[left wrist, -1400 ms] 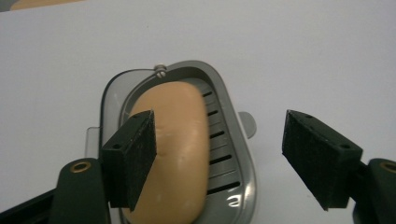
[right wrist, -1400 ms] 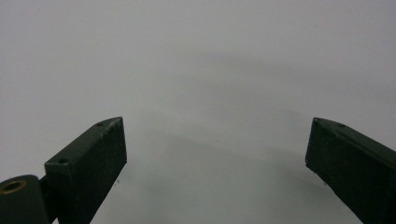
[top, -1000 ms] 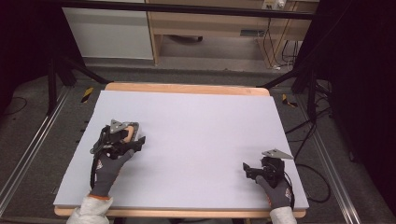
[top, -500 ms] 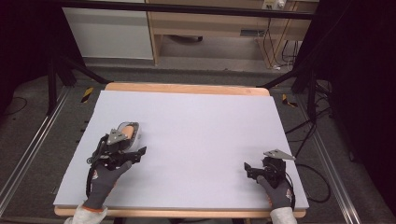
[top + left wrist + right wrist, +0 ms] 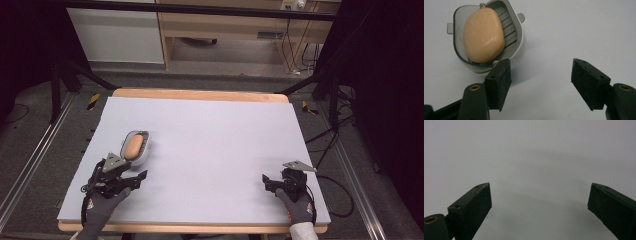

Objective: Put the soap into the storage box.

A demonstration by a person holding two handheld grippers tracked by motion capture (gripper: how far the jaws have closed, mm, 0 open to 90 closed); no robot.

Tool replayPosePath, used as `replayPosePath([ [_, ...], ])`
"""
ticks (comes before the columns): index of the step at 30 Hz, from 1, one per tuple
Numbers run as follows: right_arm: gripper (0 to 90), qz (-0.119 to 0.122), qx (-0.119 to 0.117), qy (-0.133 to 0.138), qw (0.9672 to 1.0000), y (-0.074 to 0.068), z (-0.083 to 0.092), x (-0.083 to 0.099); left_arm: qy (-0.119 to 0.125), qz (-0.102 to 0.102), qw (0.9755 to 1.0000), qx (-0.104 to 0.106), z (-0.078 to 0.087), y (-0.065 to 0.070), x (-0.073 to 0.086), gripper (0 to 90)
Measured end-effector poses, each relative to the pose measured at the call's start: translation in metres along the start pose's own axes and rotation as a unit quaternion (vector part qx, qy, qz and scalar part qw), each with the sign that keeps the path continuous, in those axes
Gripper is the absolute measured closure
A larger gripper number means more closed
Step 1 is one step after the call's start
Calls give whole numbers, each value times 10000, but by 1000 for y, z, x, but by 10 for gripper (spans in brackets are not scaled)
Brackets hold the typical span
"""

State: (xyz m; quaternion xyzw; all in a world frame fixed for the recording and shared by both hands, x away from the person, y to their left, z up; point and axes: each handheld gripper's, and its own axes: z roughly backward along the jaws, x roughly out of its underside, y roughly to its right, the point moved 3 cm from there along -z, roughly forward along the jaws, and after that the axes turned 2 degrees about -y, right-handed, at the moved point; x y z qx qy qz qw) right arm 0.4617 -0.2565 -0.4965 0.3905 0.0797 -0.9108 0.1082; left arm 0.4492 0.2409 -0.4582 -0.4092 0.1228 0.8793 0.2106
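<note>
- A bar of soap [image 5: 484, 35], pale orange and rounded, lies in a grey soap dish [image 5: 517, 47] on the left part of the white surface [image 5: 215, 145], nearer the person's side than the far edge.
- The left gripper [image 5: 131, 176] sits just short of the dish, fingers [image 5: 499, 82] spread wide and holding nothing; in the left gripper view one finger's tip stands at the dish's near rim, though I cannot tell whether it touches.
- The right gripper [image 5: 267, 181] rests low near the right front corner of the surface, well apart from the dish — its fingers [image 5: 471, 207] are also wide apart and empty, with bare surface between them.
- The soap looks hard and smooth, with a slight sheen; I judge it light to moderate in weight and likely slippery, so a pinch across its curved sides could squirt it out.
- The dish looks like stiff plastic with ribbed slats under the bar and small tabs on its rim; it is probably light and would slide on the surface if nudged.
- The safer hold, in my judgement, is the dish's wall or rim, fingers either side of it, kept level so the loose bar stays put.
- If the bar alone is wanted, take it across its narrower width, low on the sides — and squeeze gently.
</note>
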Motion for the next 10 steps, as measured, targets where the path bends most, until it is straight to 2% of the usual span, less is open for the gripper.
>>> replayPosePath([
  [4, 54, 8, 10, -3, 10000, 0, 0, 0, -39, -57, 10000, 12, 3, 0, 10, 316],
  [10, 54, -19, 7, -8, 10000, 0, 0, 0, -136, -12, 9999, -34, 3, -8, 17, 315],
])
